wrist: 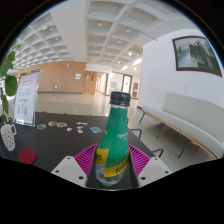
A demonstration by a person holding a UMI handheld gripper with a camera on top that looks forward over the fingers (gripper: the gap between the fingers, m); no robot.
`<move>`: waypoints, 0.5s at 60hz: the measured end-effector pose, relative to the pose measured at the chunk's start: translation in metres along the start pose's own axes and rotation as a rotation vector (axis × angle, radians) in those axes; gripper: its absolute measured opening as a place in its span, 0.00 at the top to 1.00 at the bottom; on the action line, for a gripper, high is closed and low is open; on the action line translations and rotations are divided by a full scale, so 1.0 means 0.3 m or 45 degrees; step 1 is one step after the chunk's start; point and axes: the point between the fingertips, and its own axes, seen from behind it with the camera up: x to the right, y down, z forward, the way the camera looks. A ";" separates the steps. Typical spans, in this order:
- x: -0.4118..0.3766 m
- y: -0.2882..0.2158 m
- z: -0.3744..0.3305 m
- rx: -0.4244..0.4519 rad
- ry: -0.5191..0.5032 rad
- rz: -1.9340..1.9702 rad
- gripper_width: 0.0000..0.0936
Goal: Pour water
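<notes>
While gripper [112, 168] clamps it, green bottle [115, 140] stands upright w/ dark cap.

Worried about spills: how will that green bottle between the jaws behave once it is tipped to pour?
The green bottle is tall and narrow, so it would probably topple easily if nudged while standing free. Its smooth plastic and glossy label could slip under a light grip. The dark cap looks to be on, so little should spill yet.
</notes>
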 end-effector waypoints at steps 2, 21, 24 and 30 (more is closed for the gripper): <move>0.002 -0.005 0.001 0.004 -0.001 -0.001 0.47; 0.122 -0.220 -0.063 0.092 0.318 -0.331 0.55; 0.120 -0.332 -0.089 0.153 0.391 -0.461 0.55; 0.063 -0.607 -0.158 0.332 0.520 -0.783 0.55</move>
